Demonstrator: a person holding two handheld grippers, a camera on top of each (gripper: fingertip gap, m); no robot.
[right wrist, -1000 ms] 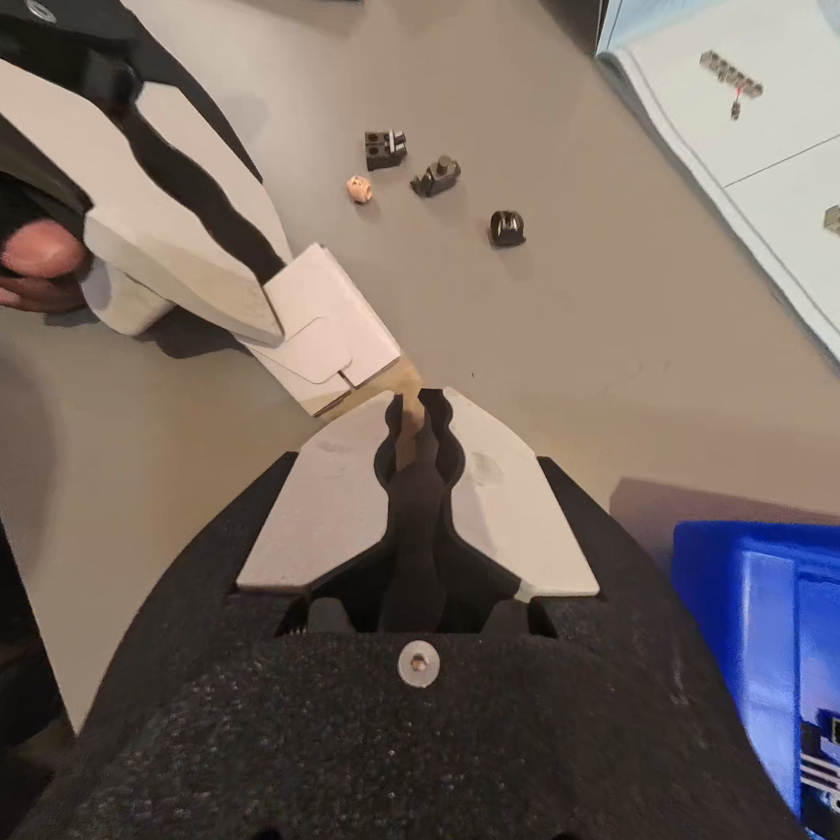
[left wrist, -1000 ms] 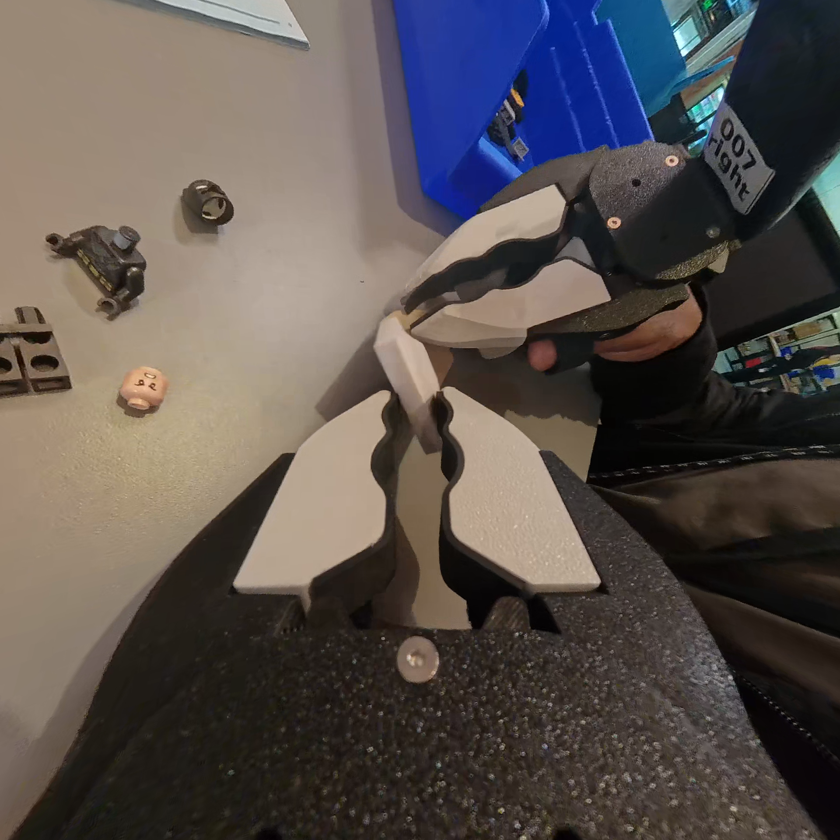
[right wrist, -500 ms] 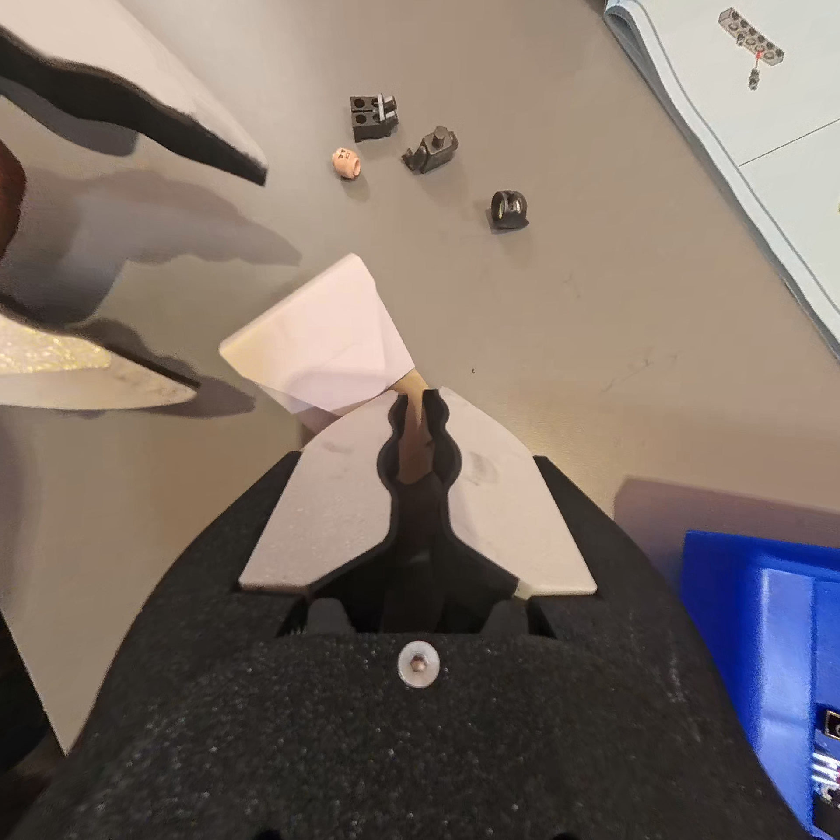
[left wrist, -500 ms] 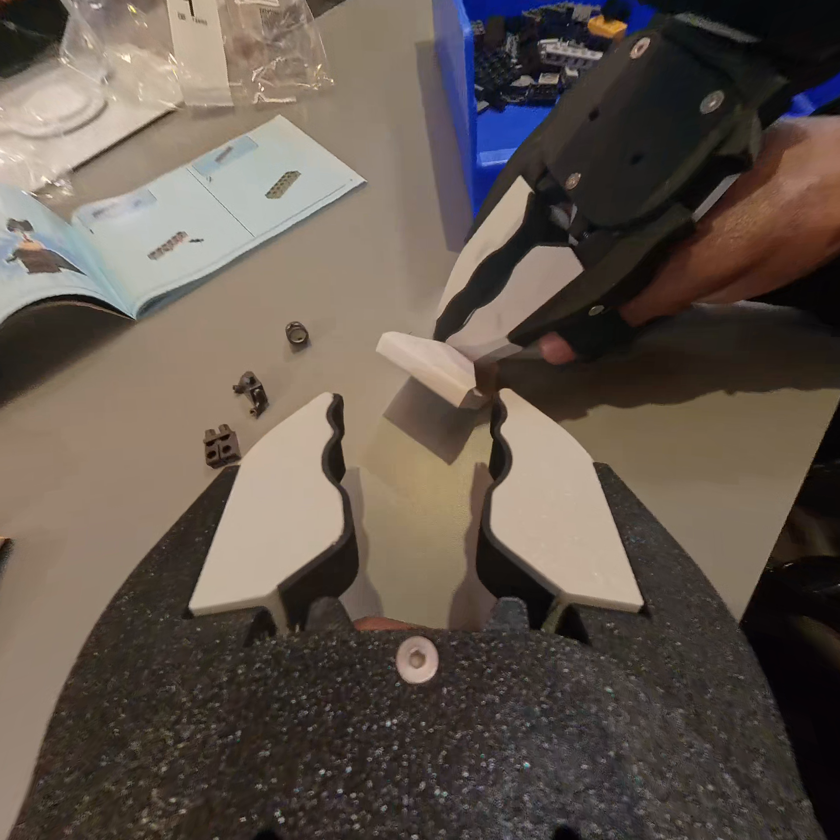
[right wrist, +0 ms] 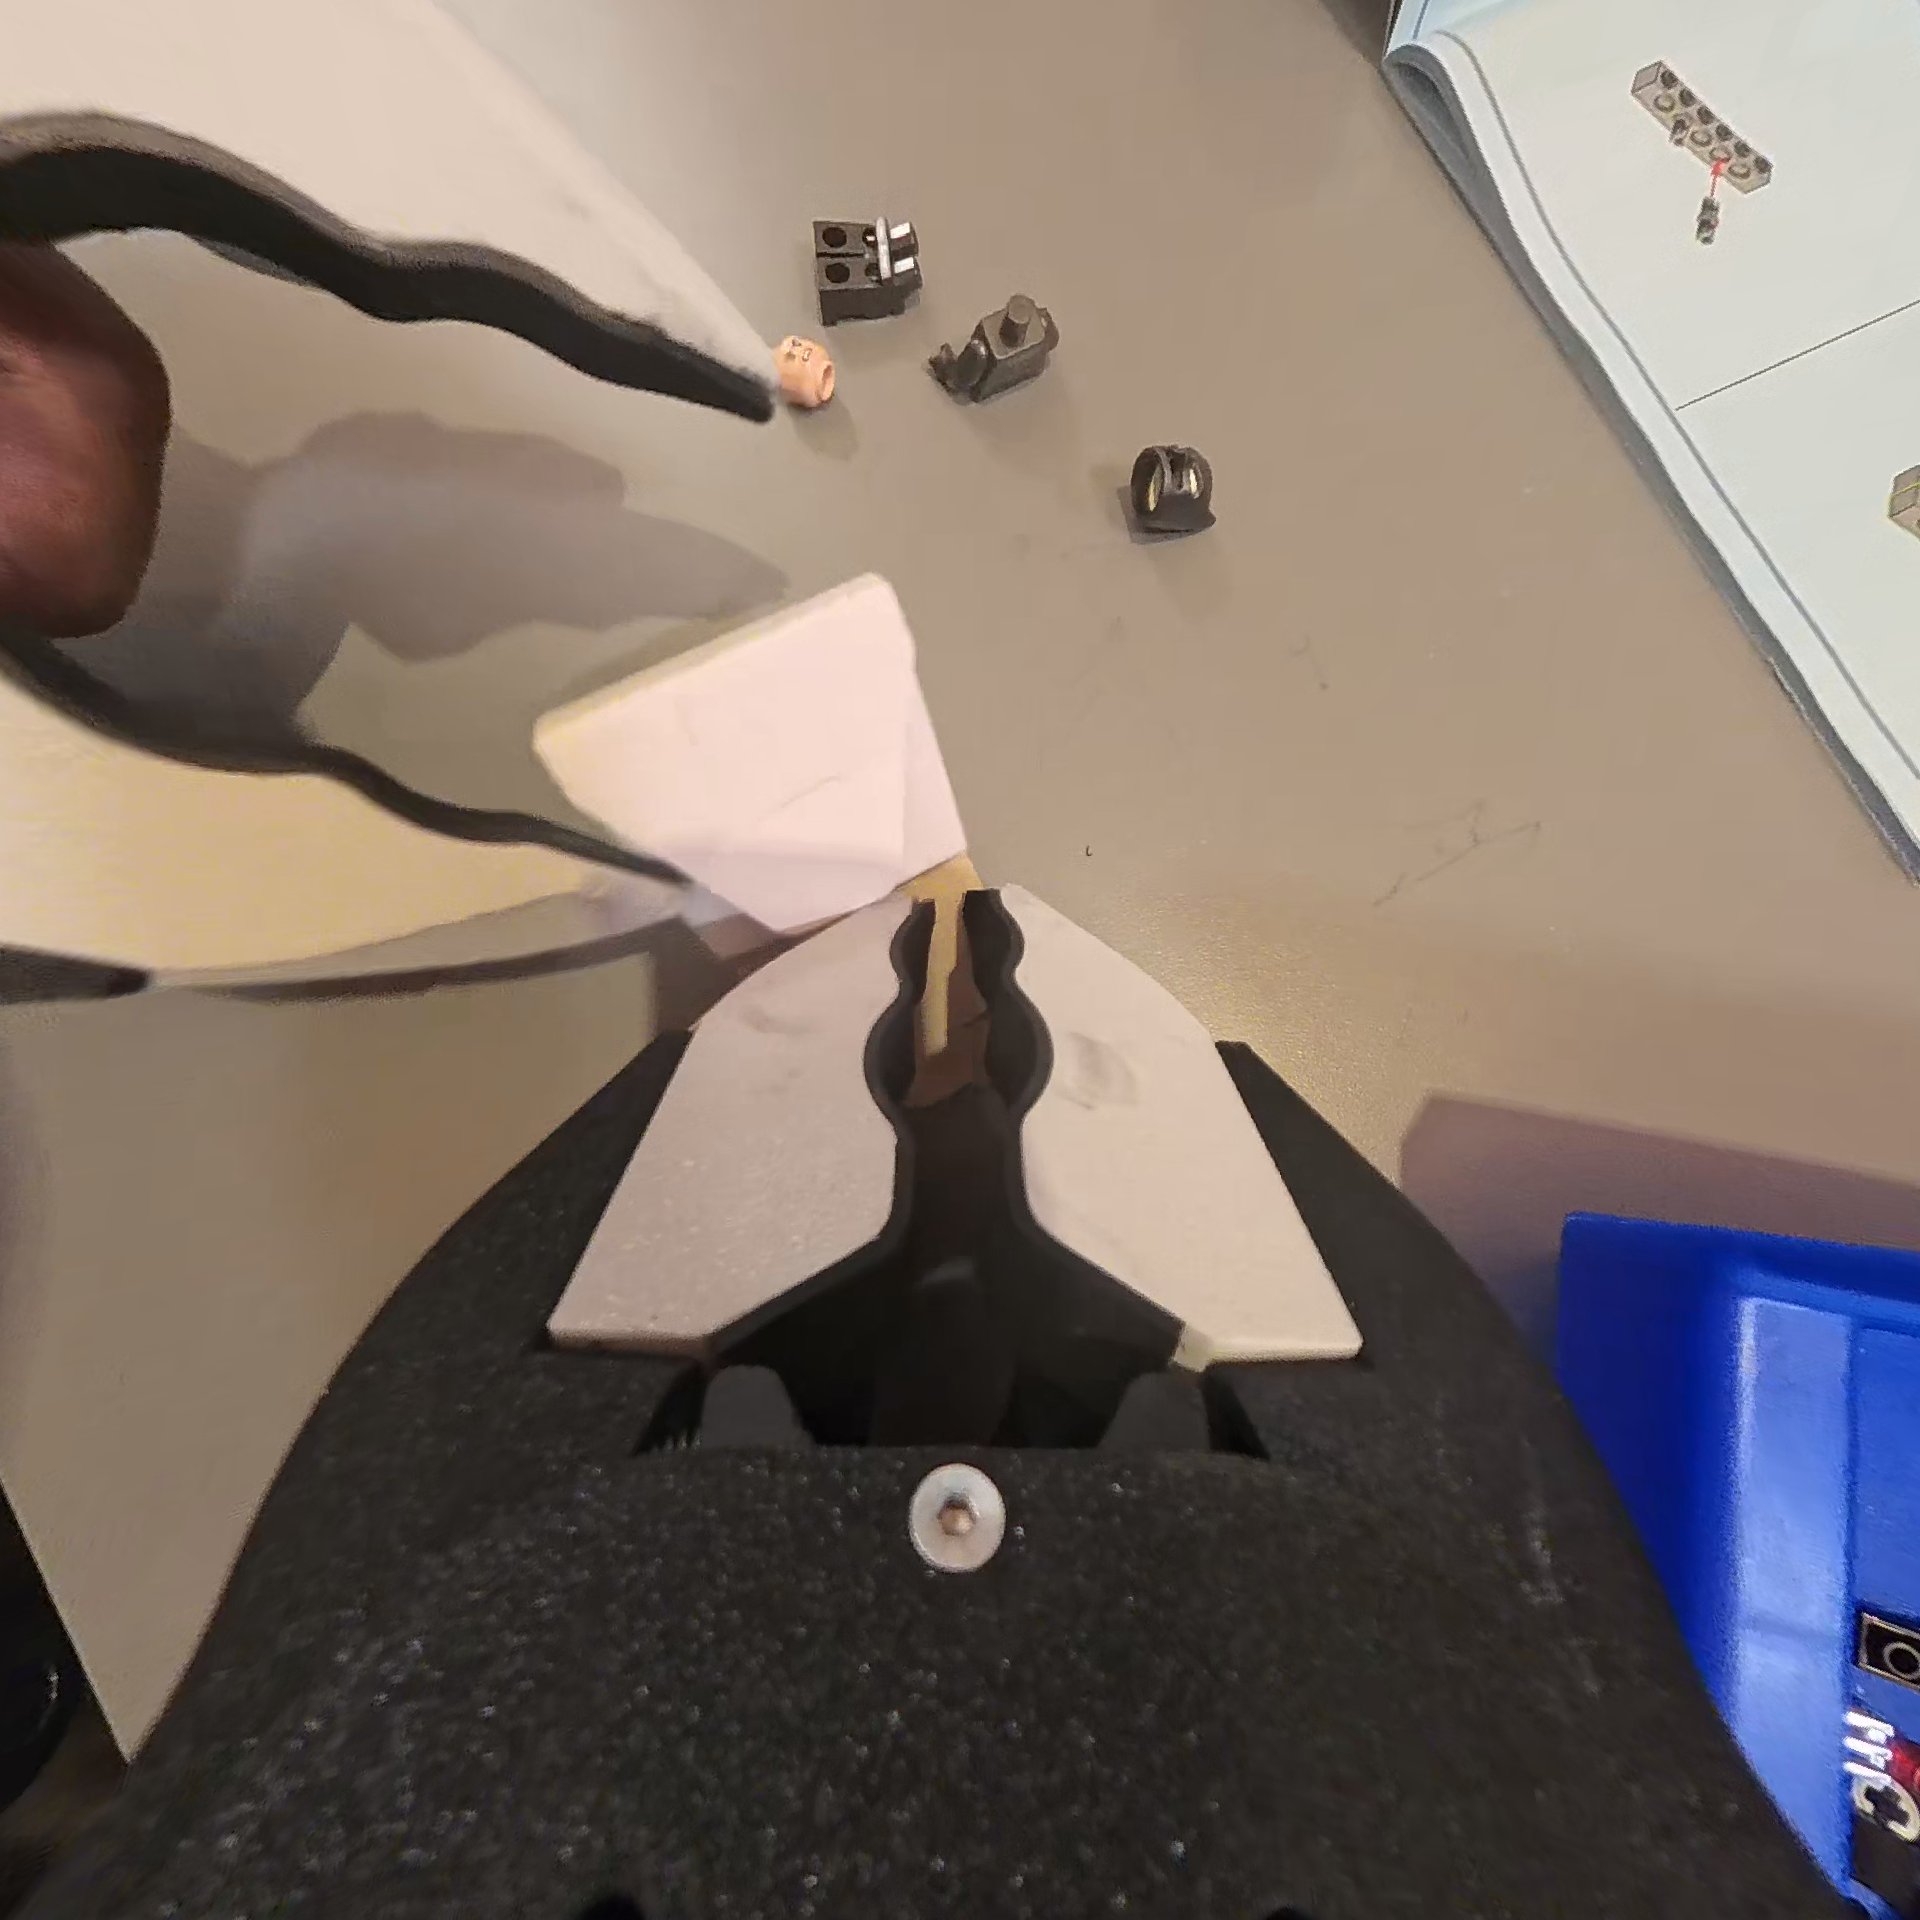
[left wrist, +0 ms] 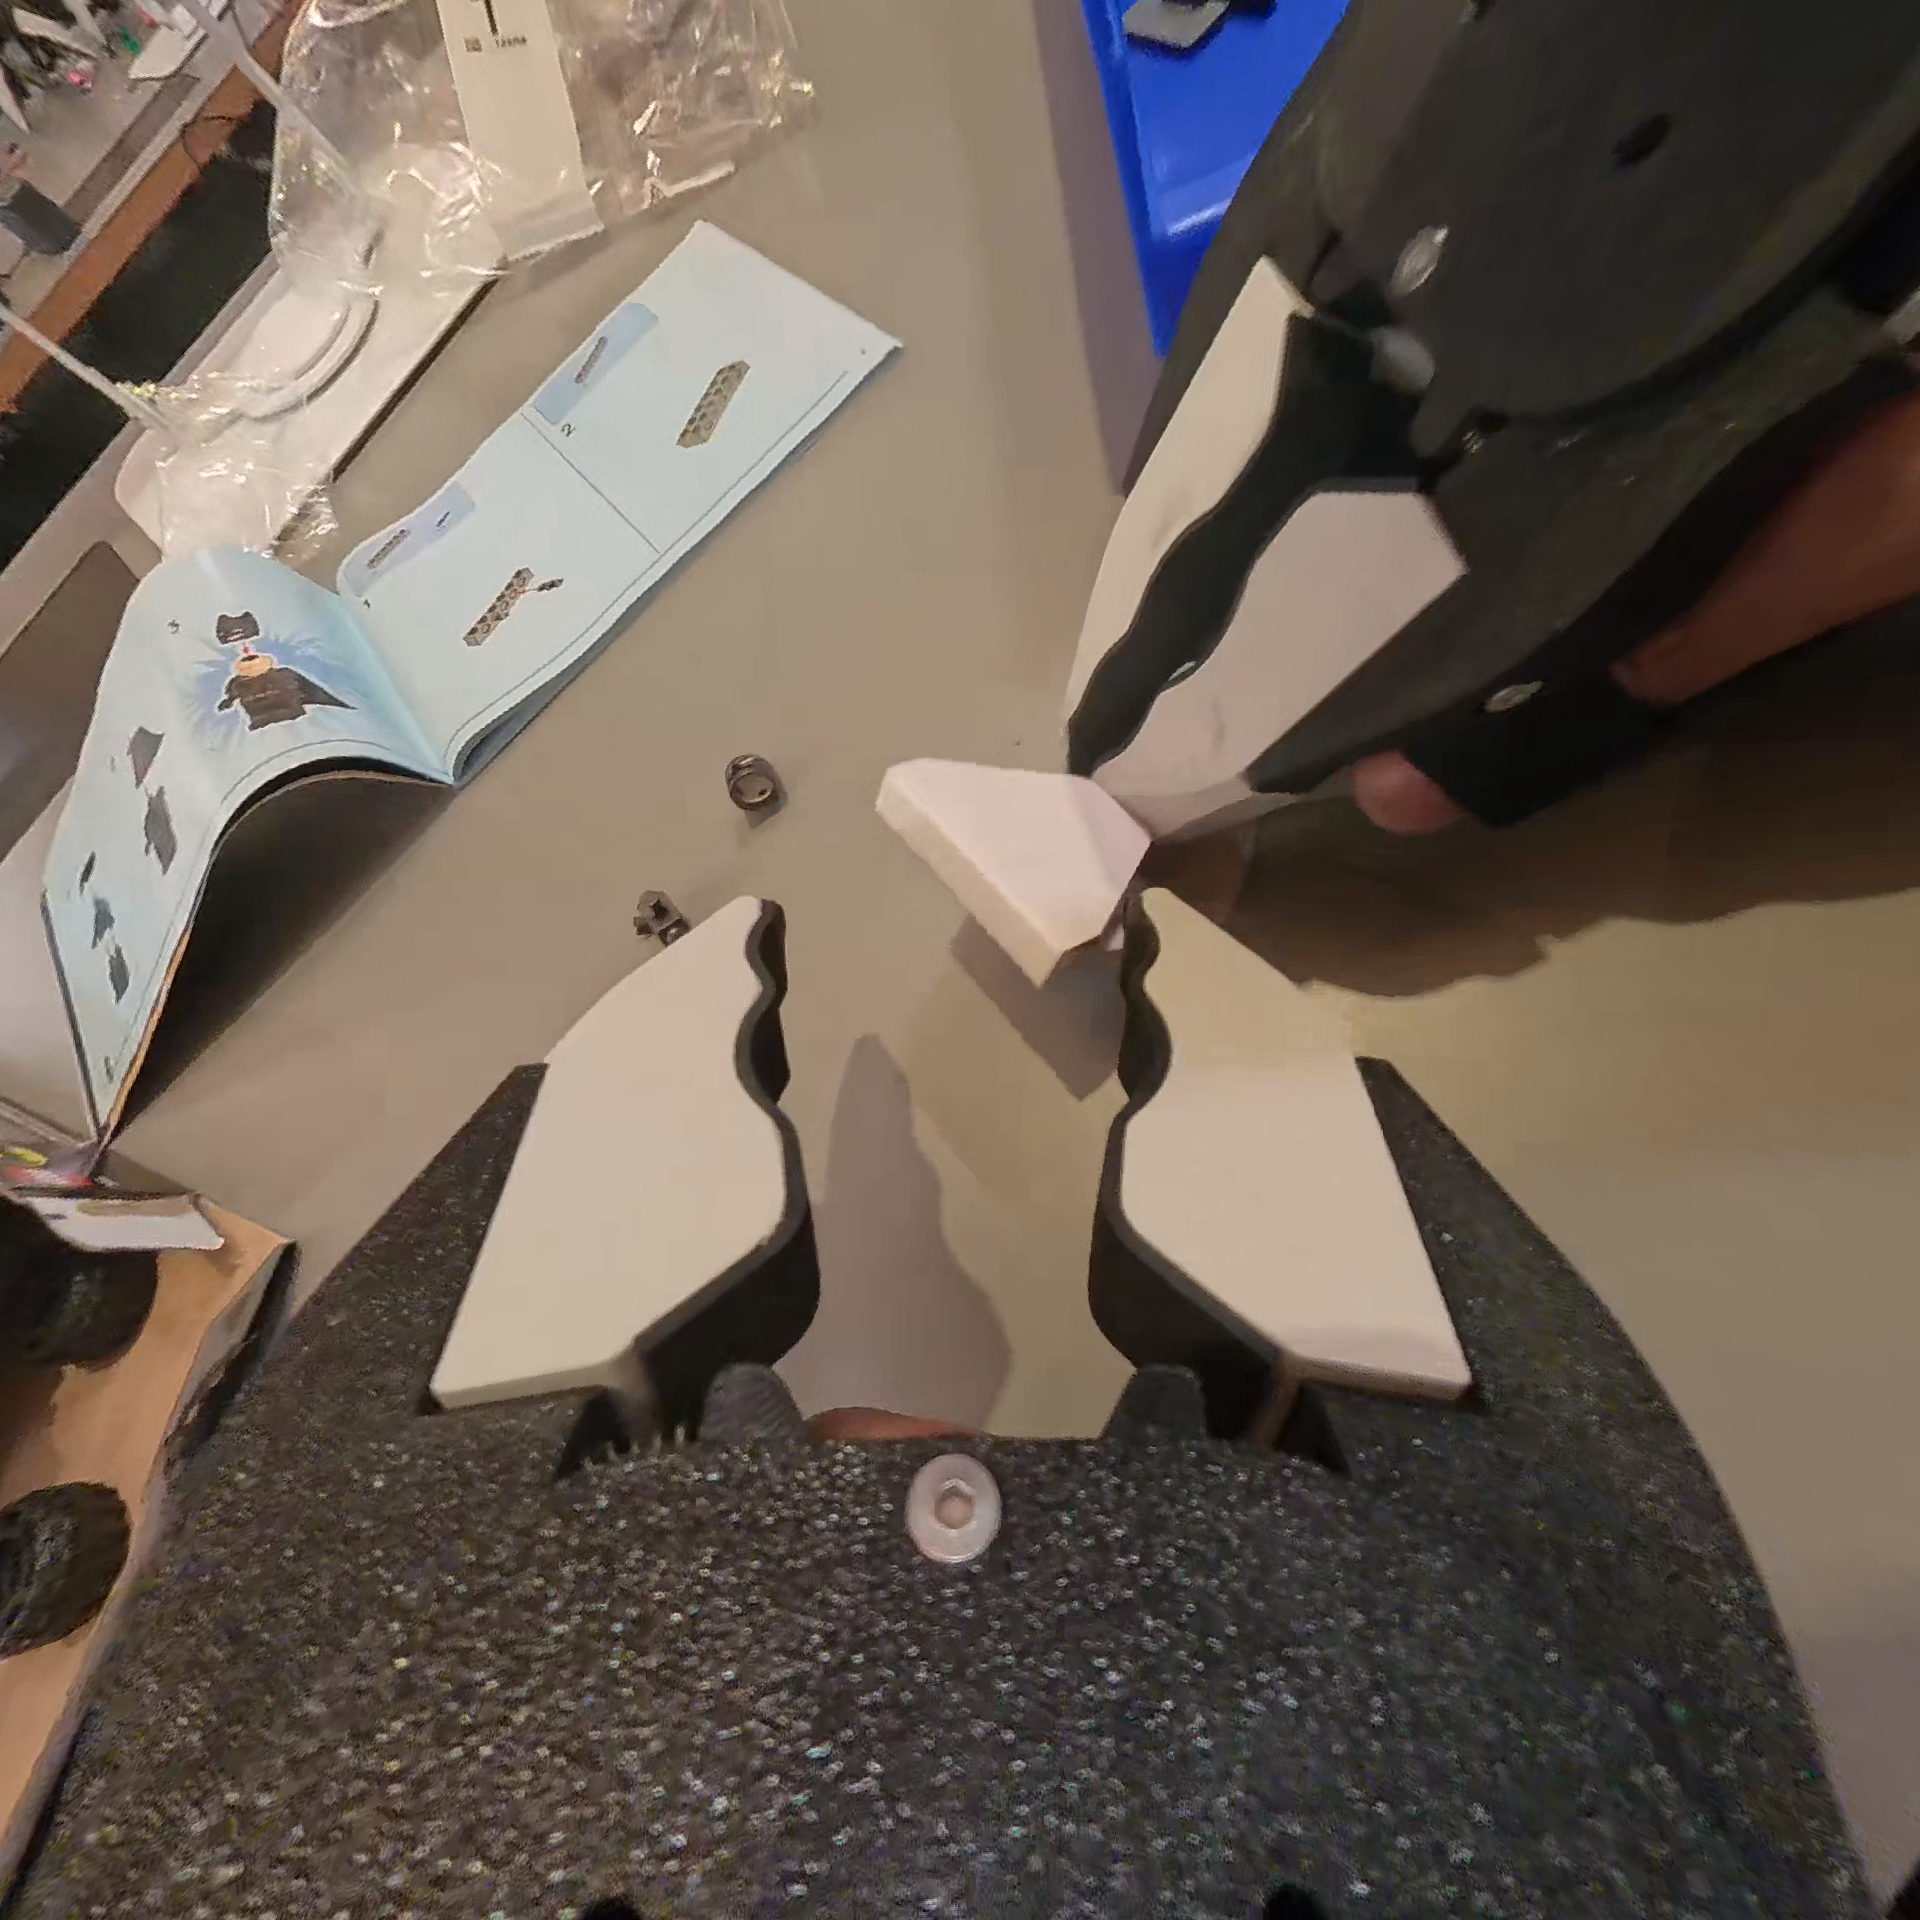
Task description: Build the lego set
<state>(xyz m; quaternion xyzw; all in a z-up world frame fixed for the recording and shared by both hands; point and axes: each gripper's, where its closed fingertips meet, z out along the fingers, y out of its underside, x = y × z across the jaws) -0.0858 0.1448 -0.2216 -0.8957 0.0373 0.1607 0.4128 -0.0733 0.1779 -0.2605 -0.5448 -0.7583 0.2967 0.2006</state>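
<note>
White cardboard box (right wrist: 764,748) hangs pinched by one flap in the right gripper (right wrist: 951,914), left gripper (left wrist: 951,925) spread wide beside it, so that thin hold could slip.

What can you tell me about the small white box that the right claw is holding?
The small white box is a flat folded carton, like thin white card with a brown inside. A tan flap at one corner is pinched between the fingers of the right claw, so the box sticks out forward, tilted, above the grey table. The left claw is open beside it, not gripping it.
</note>
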